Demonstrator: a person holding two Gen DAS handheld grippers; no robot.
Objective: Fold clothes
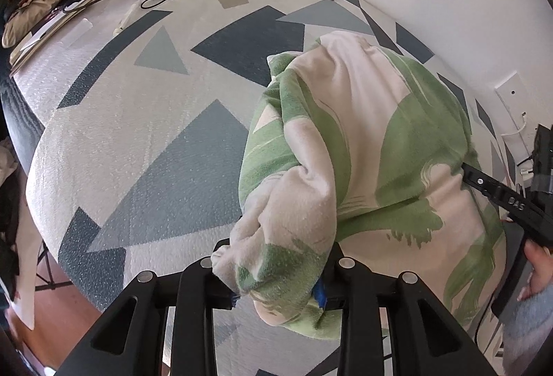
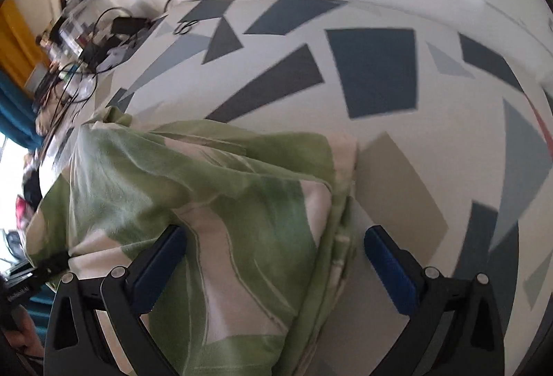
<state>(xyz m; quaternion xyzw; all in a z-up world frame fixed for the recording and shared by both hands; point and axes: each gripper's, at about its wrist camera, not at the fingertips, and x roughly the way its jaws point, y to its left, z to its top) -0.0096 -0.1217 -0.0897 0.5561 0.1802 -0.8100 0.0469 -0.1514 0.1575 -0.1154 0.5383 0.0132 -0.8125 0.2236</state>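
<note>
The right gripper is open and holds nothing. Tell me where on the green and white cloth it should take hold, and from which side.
Judging by the right wrist view, take the stacked side edge of the green and white cloth, coming in from the bare tabletop side. That edge already lies between the open right gripper fingers, while the left gripper pinches a bunched corner.
</note>
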